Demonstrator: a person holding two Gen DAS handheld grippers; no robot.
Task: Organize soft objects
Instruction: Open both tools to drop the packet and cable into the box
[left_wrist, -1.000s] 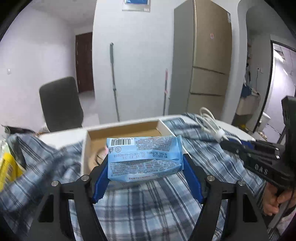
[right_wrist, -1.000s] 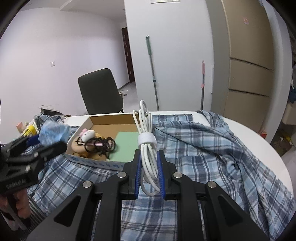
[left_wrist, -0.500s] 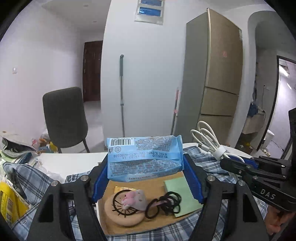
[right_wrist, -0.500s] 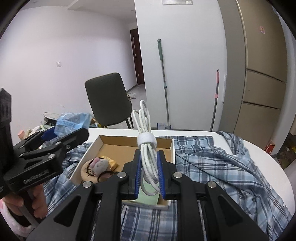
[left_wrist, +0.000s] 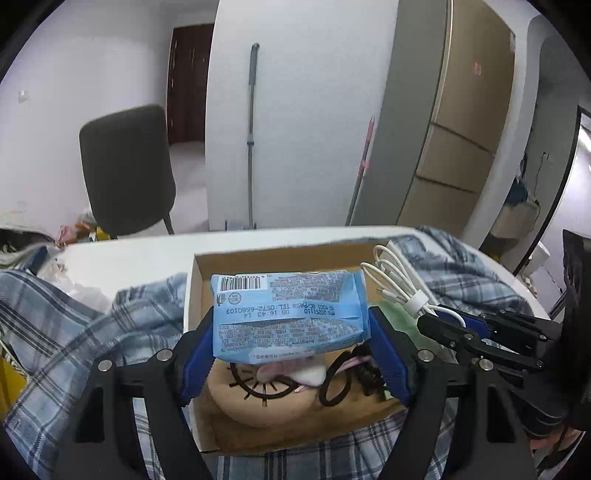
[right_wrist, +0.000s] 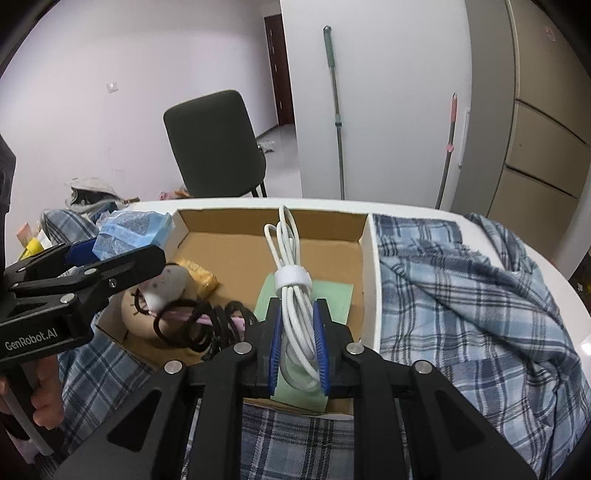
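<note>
The left gripper (left_wrist: 291, 354) has its blue pads pinching a light blue tissue pack (left_wrist: 290, 319) by its two short ends. The pack hangs above the cardboard box (left_wrist: 236, 260), over its left half, with its long axis running left to right across the jaws and its printed back face towards the camera. Below it in the box lie a tan plush toy (left_wrist: 258, 402) and a bunch of black hair ties (right_wrist: 192, 325).

The right gripper (right_wrist: 298, 343) has its jaws pressed in on a coiled white cable (right_wrist: 291, 295), bound partway up by a white strap. The cable's long axis runs near to far, with its looped end pointing to the far wall of the box. It hangs over a green sheet (right_wrist: 332, 299) in the right part of the box.

The box sits on a blue plaid shirt (right_wrist: 461, 295) spread over a white table (left_wrist: 122, 254). A dark chair (right_wrist: 216, 147) stands beyond the table
</note>
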